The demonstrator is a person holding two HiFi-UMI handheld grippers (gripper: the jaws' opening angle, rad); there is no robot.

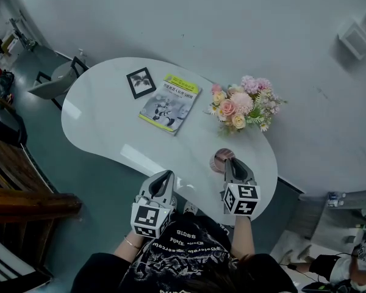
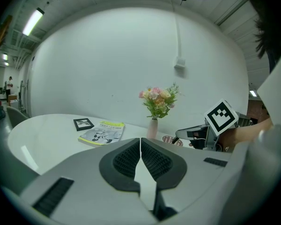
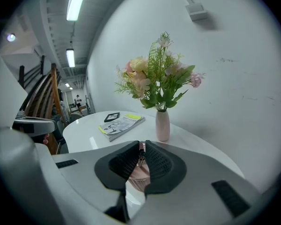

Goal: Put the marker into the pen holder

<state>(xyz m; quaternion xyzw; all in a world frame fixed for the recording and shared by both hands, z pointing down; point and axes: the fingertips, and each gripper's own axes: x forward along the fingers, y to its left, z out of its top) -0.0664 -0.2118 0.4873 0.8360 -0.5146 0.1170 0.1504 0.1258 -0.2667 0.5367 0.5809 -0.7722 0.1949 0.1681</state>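
The only writing on the counter (image 1: pixel 110 124) is on the cover of the book (image 1: pixel 169 102), whose yellow-green band carries print too small to read. Each gripper's cube bears plain black-and-white square patterns rather than words, and the pale lettering on the person's dark shirt cannot be made out. Both forearms reach in from the near edge of the counter, side by side and well apart, with each gripper tipped slightly downward. The left gripper (image 1: pixel 166 174) hangs over the near rim of the counter, its jaws clenched together with nothing in them. The right gripper (image 1: pixel 231 160) is poised directly over the pink mesh pen holder (image 1: pixel 218 162), its pads grasping the marker (image 3: pixel 141 156), a thin dark stick. The marker stands with its long axis roughly upright, lower end pointing down at the holder's mouth just beneath; which end is the cap cannot be told. Beyond stand a pink vase (image 3: pixel 162 124) of flowers and a small picture frame (image 1: pixel 141 82).
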